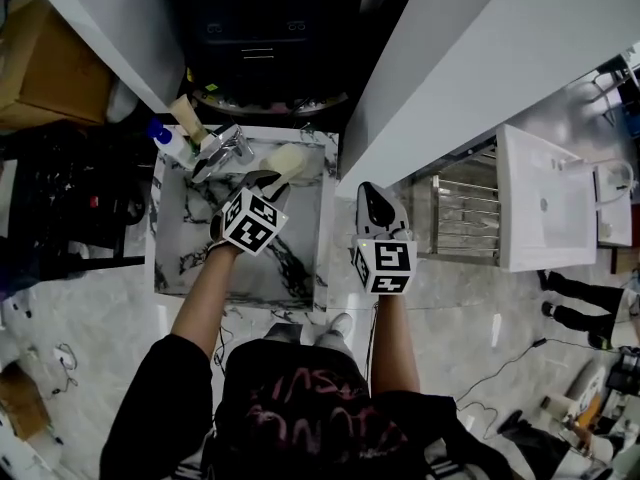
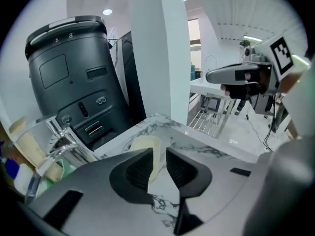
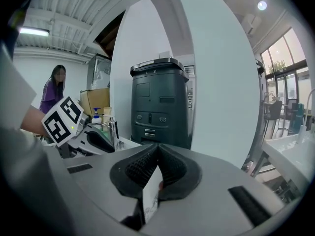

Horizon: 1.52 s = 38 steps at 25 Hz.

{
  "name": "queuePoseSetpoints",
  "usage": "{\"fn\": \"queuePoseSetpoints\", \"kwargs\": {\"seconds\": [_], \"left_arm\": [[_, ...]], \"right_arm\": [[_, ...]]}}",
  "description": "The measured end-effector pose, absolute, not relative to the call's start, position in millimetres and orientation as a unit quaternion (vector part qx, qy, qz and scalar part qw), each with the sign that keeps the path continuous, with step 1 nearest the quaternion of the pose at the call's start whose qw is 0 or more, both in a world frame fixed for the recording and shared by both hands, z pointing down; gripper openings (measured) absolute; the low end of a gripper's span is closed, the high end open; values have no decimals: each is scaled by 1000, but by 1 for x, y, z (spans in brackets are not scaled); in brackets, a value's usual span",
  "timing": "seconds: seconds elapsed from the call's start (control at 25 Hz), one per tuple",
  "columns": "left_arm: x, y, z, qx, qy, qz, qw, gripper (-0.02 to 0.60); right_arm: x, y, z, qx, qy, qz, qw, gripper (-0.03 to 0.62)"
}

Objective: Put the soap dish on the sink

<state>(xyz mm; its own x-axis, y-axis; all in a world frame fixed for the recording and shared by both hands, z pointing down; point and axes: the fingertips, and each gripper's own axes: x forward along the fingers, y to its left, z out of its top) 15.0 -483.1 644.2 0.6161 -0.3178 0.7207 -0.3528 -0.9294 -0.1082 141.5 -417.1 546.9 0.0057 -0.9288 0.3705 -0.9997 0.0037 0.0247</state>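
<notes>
**A:** Where's the soap dish (image 1: 290, 158)?

**B:** It's lying at the back corner of the marble sink (image 1: 300, 263), beside the tap (image 1: 222, 150). The left claw (image 2: 158, 154) is just short of it, jaws narrowly apart, nothing between.

**A:** And the right claw (image 3: 157, 149)?

**B:** Closed and empty, off to the side. Placing looks done. Next, draw the left back without nudging the dish.

The near half of the white, dark-veined marble sink (image 1: 178, 260) lies open from above and from the front. Along its back edge the way is crowded: a chrome faucet (image 1: 222, 149) with a blue-capped white bottle (image 1: 168, 140) stands at the left, a cream oval soap dish (image 1: 291, 159) at the right, and the left gripper (image 1: 266, 180) hangs between them. A tall dark grey machine (image 1: 258, 38) blocks the rear, and a slanted white panel (image 1: 470, 58) walls the right side.
</notes>
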Motion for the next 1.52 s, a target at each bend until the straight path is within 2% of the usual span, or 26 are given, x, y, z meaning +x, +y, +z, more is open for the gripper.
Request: {"fn": "queuePoseSetpoints", "kwargs": {"seconds": [0.76, 1.52], "left_arm": [[-31, -428, 535, 901, -324, 286, 31, 23], [-64, -365, 419, 890, -427, 161, -11, 15]], "right_arm": [[125, -380, 506, 666, -730, 105, 111, 14], [118, -325, 442, 649, -754, 58, 85, 12]]}}
